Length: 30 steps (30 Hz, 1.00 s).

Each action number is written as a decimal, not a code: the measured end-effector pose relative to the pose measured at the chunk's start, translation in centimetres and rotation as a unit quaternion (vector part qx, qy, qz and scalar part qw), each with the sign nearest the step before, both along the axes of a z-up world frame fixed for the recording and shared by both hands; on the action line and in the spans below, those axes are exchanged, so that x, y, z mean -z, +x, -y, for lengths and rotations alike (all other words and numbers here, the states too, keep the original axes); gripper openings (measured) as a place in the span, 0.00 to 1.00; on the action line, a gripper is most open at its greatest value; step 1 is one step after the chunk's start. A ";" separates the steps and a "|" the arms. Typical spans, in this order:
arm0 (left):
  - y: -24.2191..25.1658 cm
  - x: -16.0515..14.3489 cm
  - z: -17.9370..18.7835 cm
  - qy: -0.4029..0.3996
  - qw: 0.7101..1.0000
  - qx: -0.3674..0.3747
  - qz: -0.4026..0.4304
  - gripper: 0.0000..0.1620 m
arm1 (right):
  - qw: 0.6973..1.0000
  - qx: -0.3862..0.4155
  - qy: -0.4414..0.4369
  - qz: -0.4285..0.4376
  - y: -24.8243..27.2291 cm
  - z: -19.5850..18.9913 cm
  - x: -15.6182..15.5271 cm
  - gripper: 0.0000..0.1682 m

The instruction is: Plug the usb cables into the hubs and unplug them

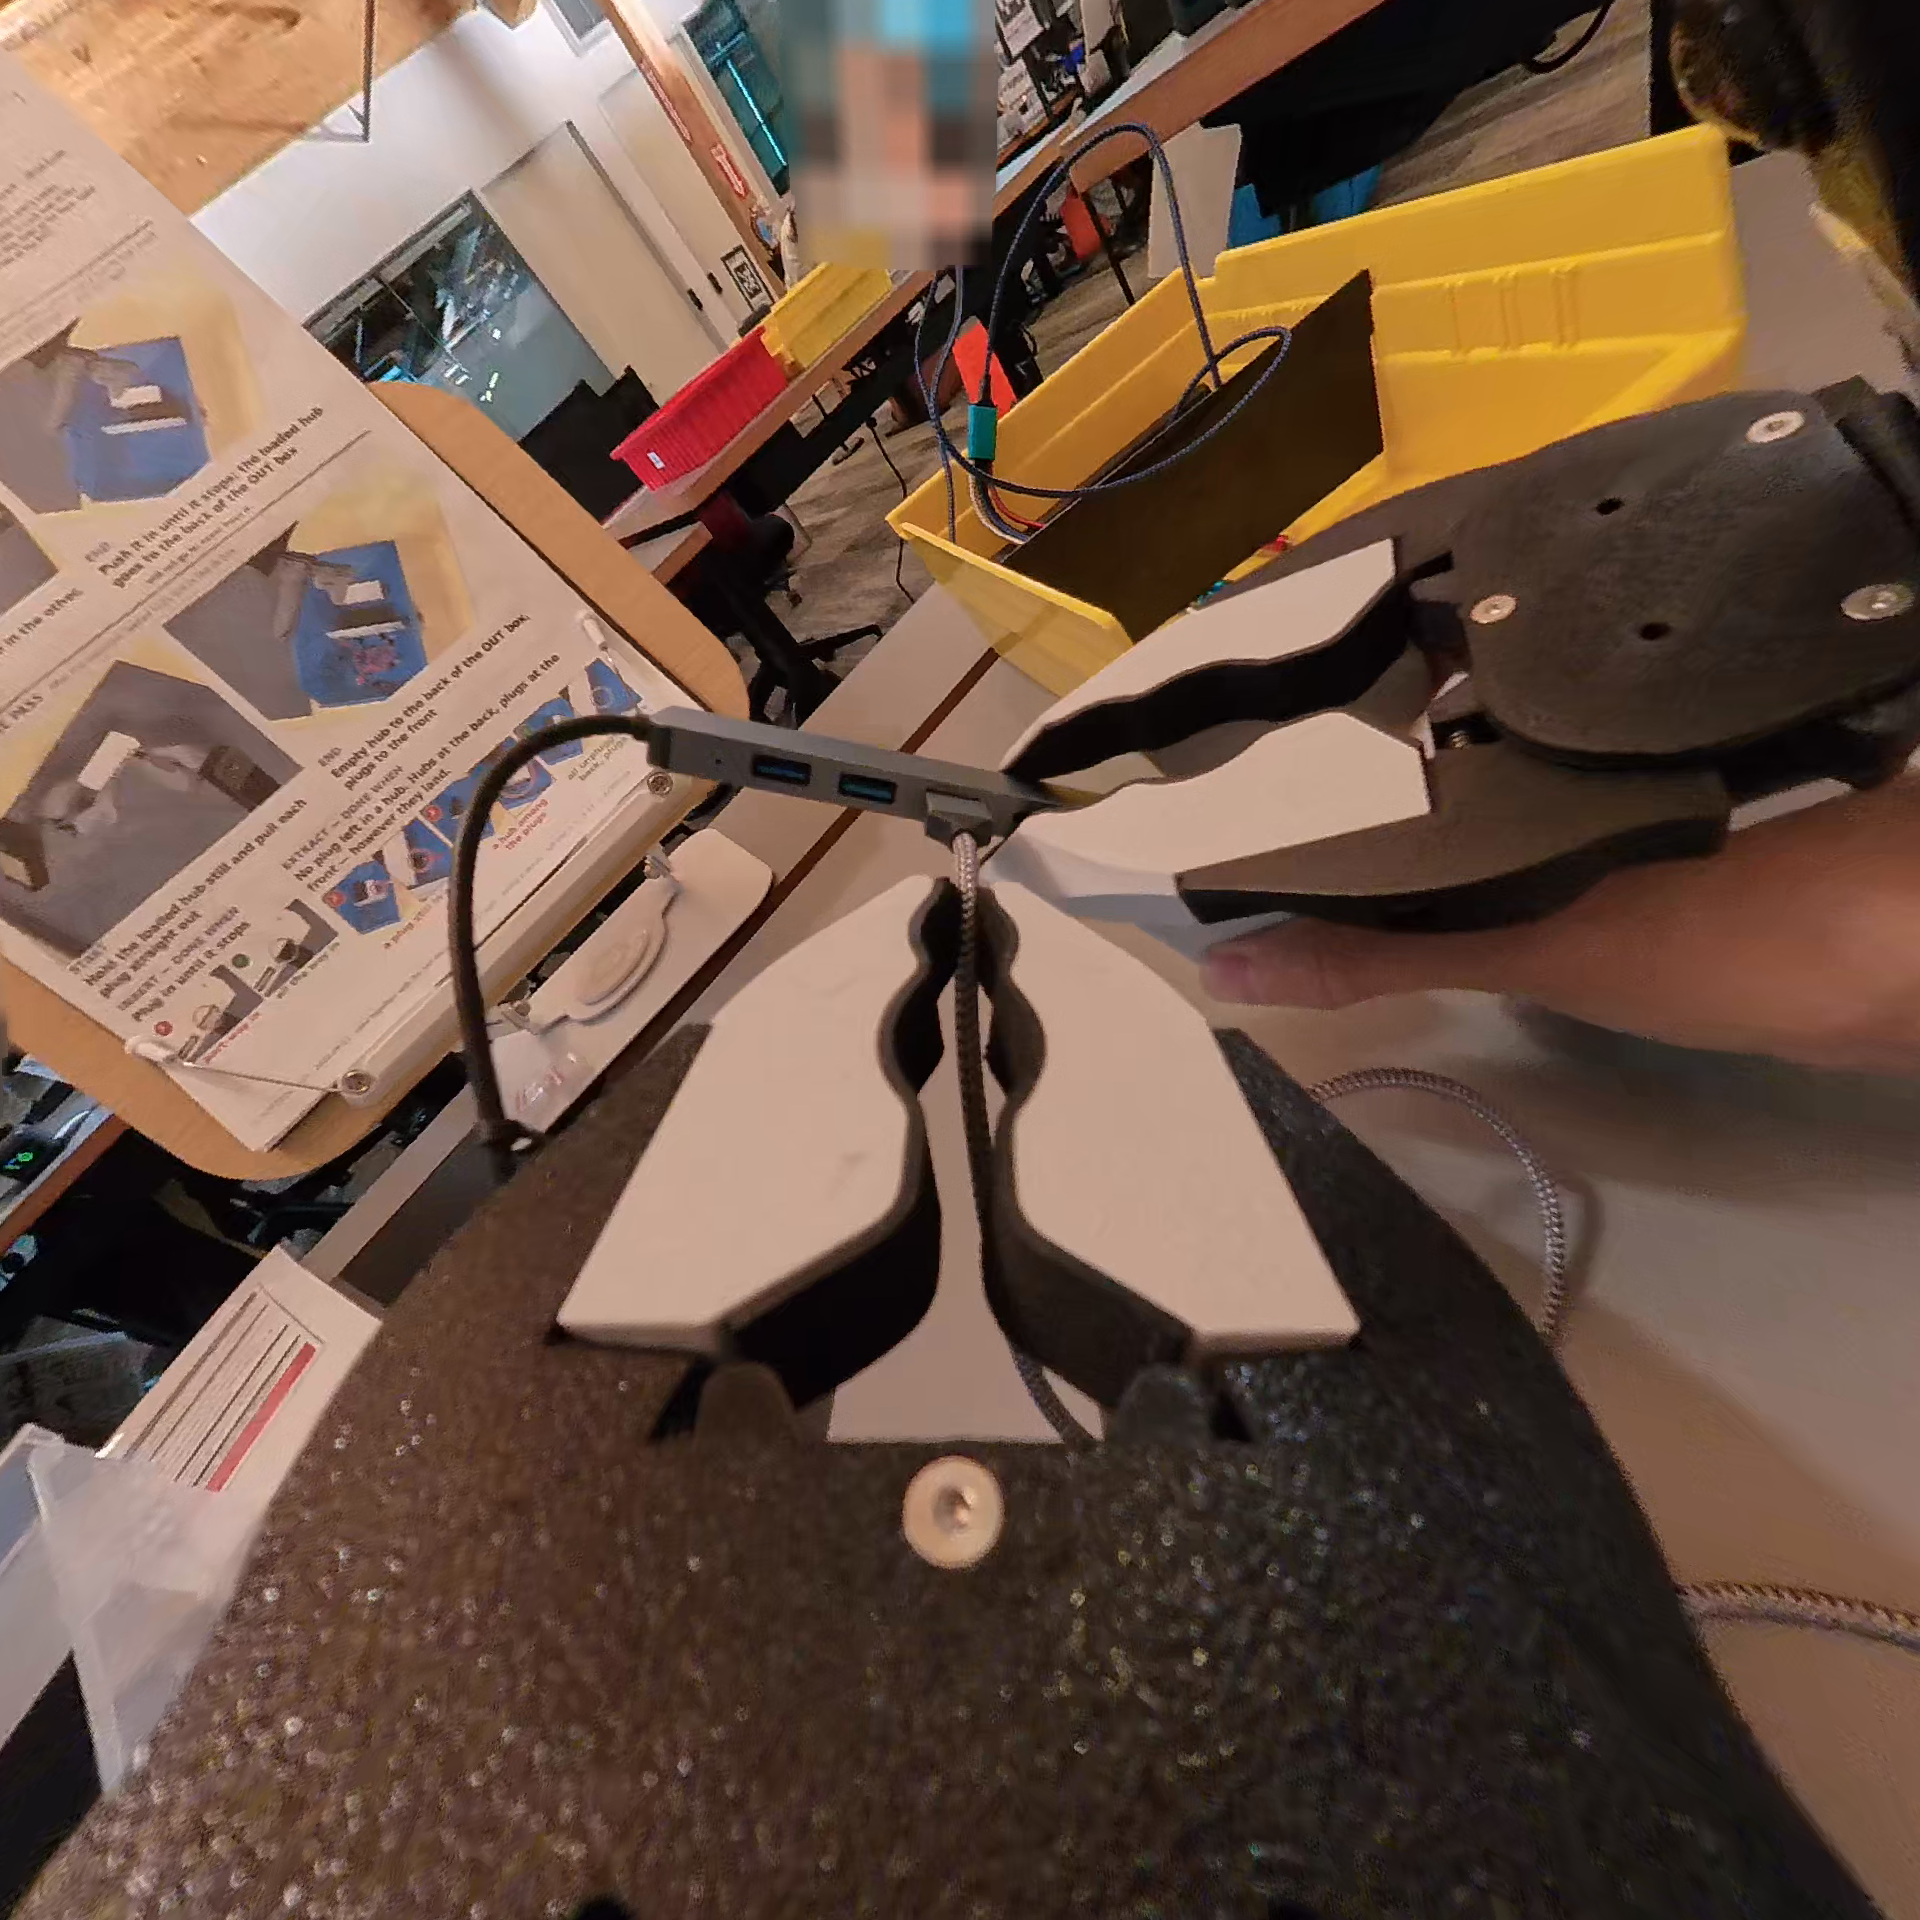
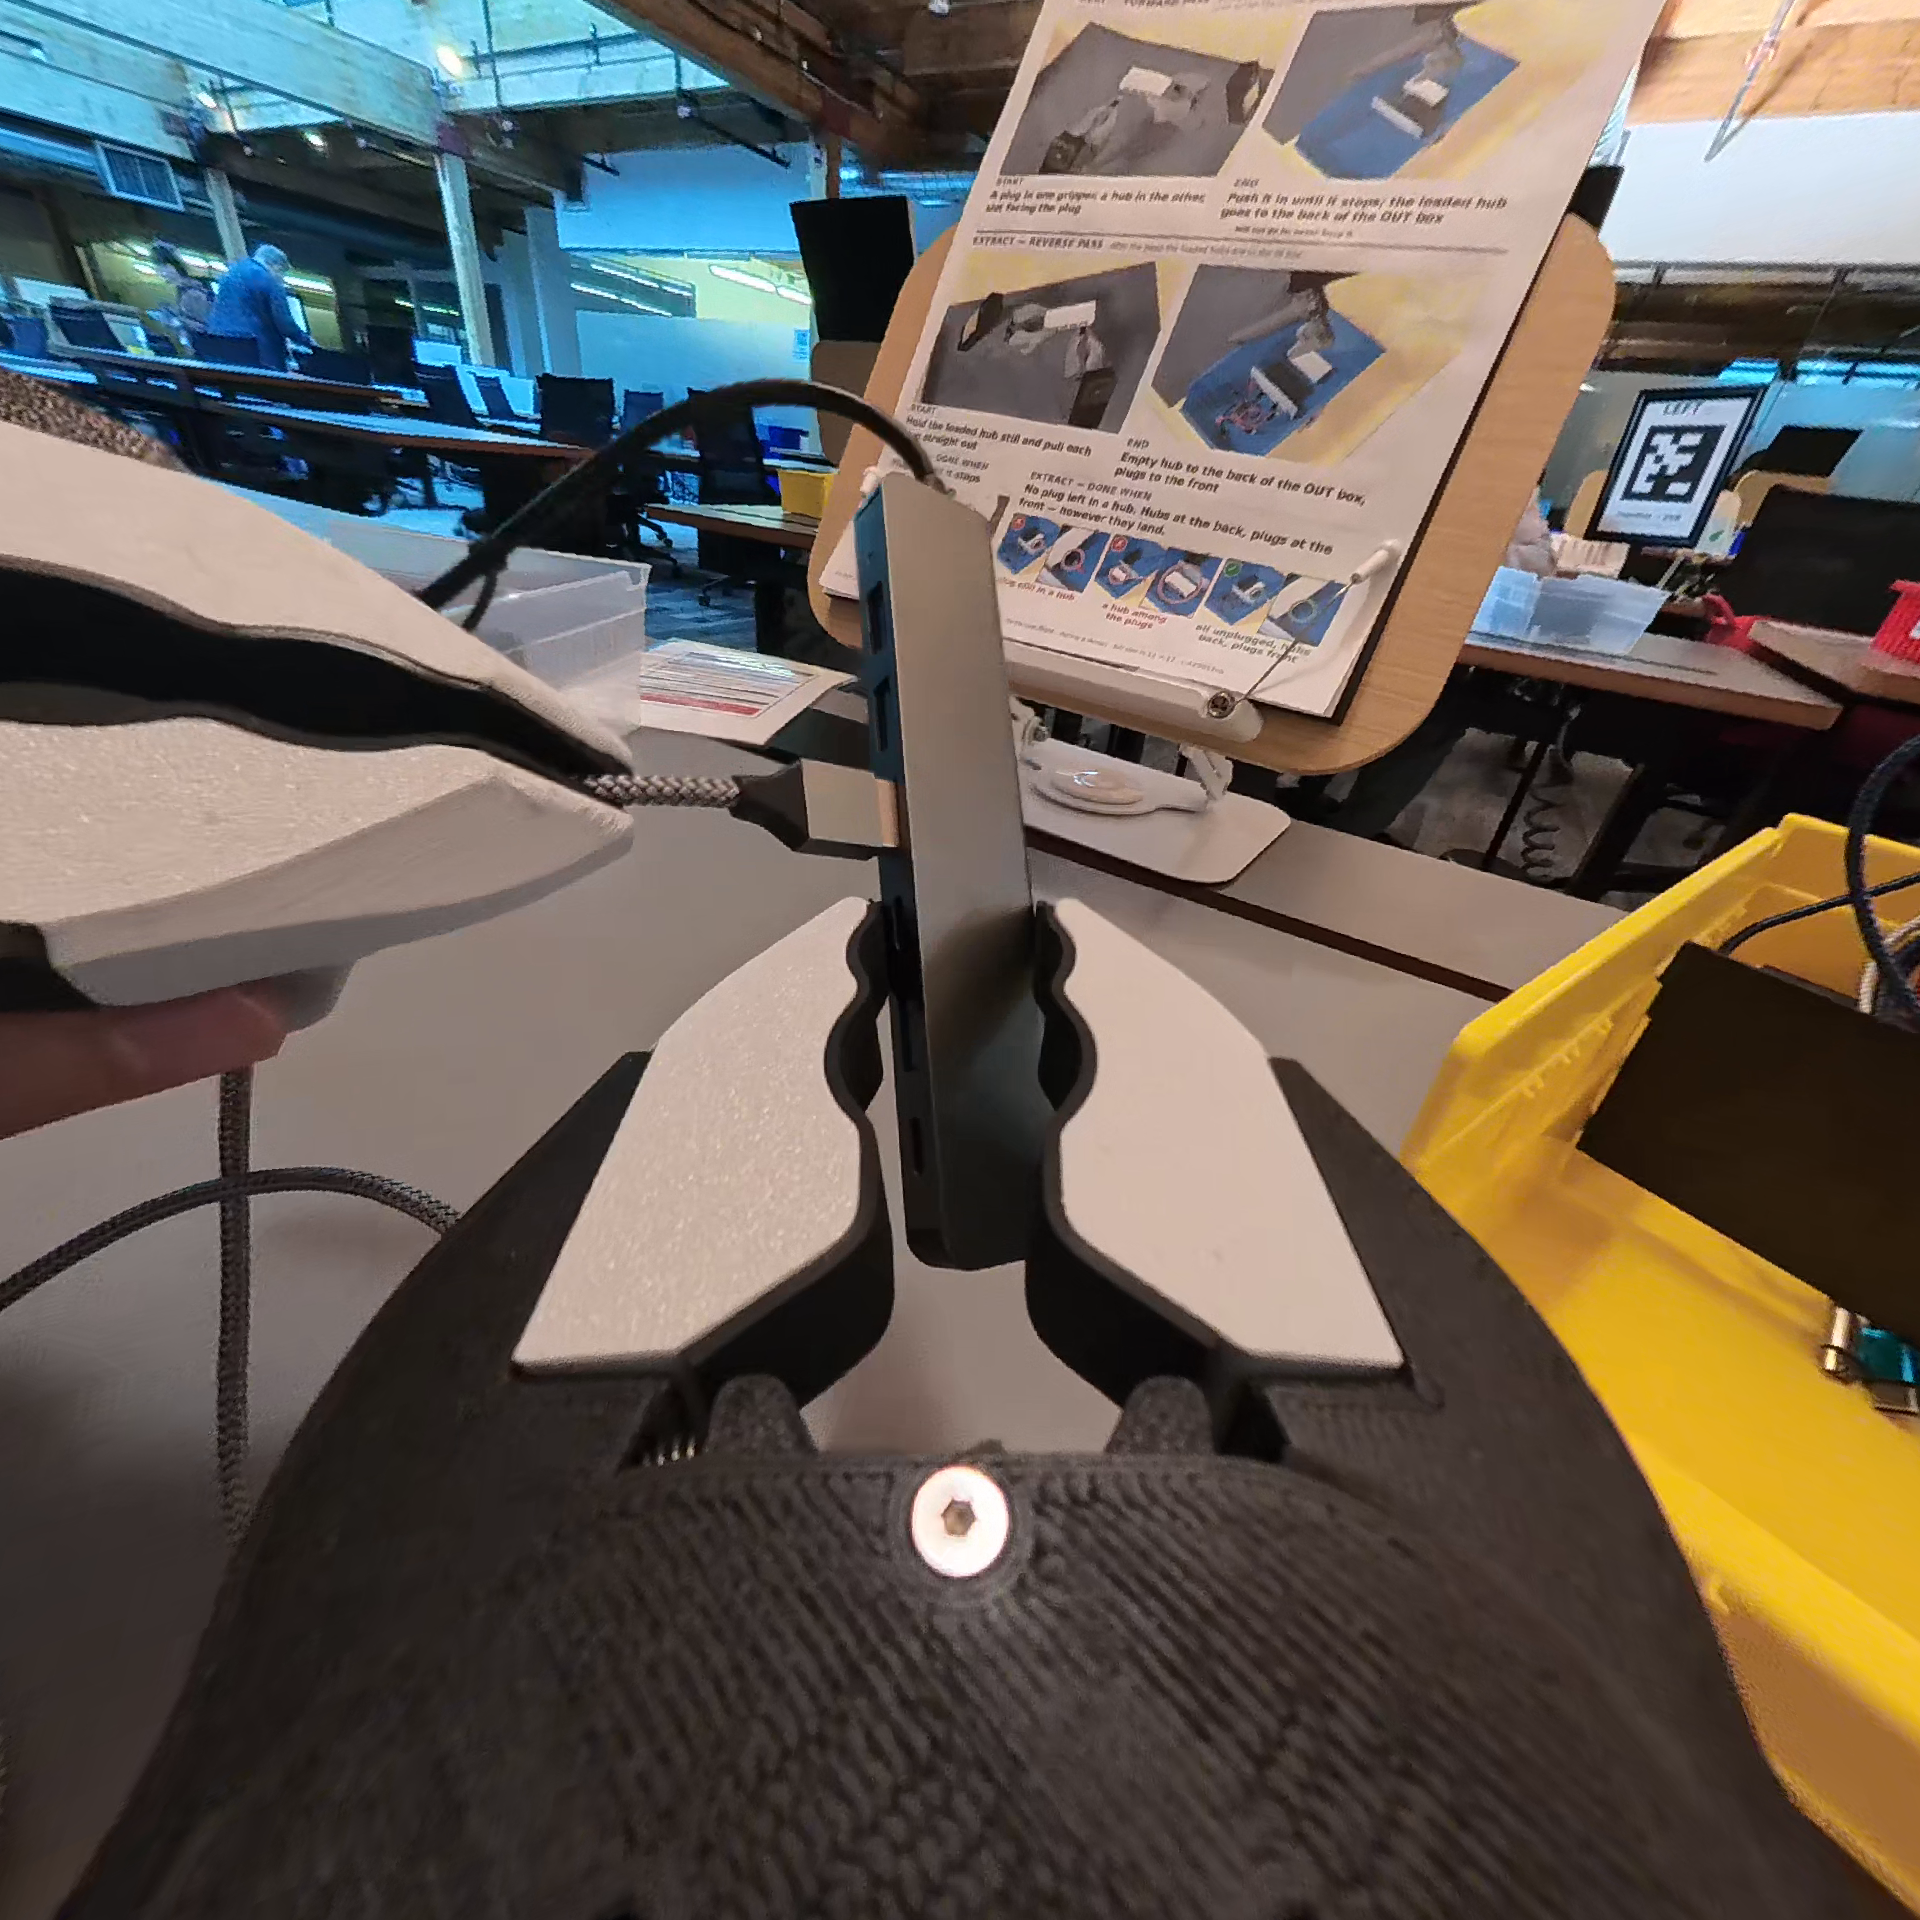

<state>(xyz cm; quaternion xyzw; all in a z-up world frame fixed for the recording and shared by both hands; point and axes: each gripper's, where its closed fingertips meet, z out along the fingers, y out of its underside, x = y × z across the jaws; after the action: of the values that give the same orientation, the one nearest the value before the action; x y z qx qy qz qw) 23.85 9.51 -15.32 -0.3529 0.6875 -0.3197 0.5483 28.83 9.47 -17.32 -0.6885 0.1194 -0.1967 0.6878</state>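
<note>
Both tongs (image 1: 961,914) (image 2: 956,935) clamped: cable (image 1: 968,1039), hub (image 2: 956,831).

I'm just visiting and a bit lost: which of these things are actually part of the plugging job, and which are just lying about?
In the job:
- grey USB hub, gripped in the right tool
- braided cable, clamped in the left tool
- its plug, seated in the hub
- yellow bin holding more cables

Lying about:
- instruction sheet on a wooden stand
- red bin on a far table

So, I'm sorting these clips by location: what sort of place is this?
Probably a shared open-plan workshop or lab. Long rows of desks with office chairs fill the hall, parts bins (yellow, red) sit on tables, and an instruction sheet stands on an easel.
</note>
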 end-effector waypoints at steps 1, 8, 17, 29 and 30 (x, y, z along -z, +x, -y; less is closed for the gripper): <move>0.0 0.0 0.0 -0.004 1.000 0.003 -0.003 0.02 | 1.000 -0.002 0.000 -0.002 0.0 0.0 0.1 0.16; -0.4 0.1 -0.7 -0.006 1.000 0.000 -0.009 0.02 | 1.000 -0.010 -0.014 0.003 -0.3 -0.4 0.3 0.16; -0.4 0.0 -0.7 -0.015 1.000 -0.002 -0.007 0.02 | 1.000 -0.020 -0.015 0.015 -0.8 -0.6 0.2 0.16; 0.0 0.6 -1.8 -0.033 0.999 -0.015 -0.016 0.02 | 0.998 -0.040 -0.042 0.038 -3.0 -2.1 0.8 0.07; -0.1 0.7 -1.7 -0.033 0.999 -0.012 -0.010 0.02 | 0.997 -0.035 -0.045 0.042 -2.9 -2.0 0.8 0.07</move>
<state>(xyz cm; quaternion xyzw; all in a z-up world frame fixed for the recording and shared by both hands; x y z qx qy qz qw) 23.78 11.22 -16.03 -0.3822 0.6781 -0.3318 0.5329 25.98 11.47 -18.16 -0.7136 0.0566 -0.2065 0.6670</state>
